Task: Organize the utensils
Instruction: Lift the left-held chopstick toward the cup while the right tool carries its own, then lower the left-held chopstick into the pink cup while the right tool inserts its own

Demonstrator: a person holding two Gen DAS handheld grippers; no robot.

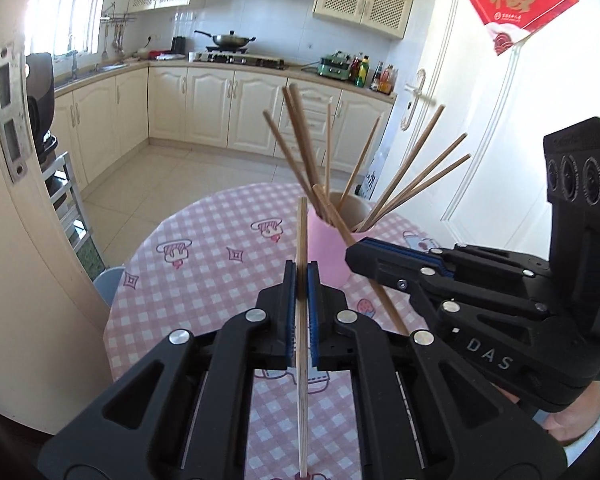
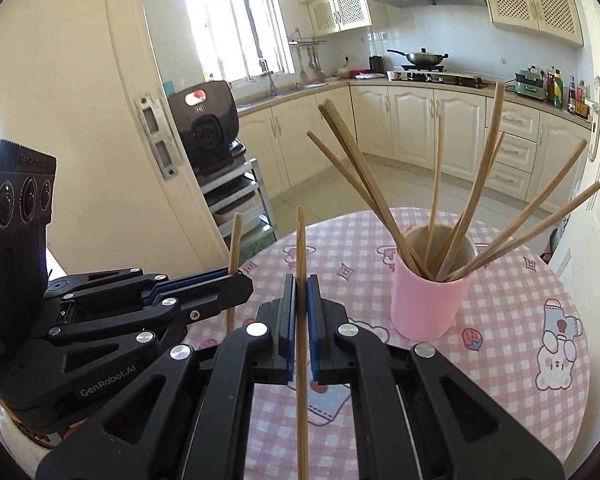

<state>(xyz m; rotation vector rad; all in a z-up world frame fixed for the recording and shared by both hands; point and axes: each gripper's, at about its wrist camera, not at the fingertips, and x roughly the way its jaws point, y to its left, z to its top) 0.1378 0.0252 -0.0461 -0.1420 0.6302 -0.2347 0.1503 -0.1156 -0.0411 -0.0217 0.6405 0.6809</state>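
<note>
The left gripper (image 1: 301,280) fills the lower centre of its own view, its blue-padded jaws pressed together on a pale chopstick (image 1: 301,320) that stands nearly upright, rising above the pads and running down to the bottom edge of the frame. In the right wrist view the same gripper (image 2: 236,282) enters from the left, with that chopstick (image 2: 234,240) sticking up through its tips. The right gripper (image 2: 301,280) is likewise clamped tight on a darker chopstick (image 2: 301,340), upright in the lower centre of its view. Seen from the left wrist, it (image 1: 354,250) reaches in from the right side, and its chopstick (image 1: 380,296) slants across the front of the pink cup (image 1: 328,256). The cup stands on the pink checked tablecloth (image 1: 204,280), right of centre in the right wrist view (image 2: 428,304), and holds a fan of chopsticks (image 2: 440,208) leaning outward against its rim.
</note>
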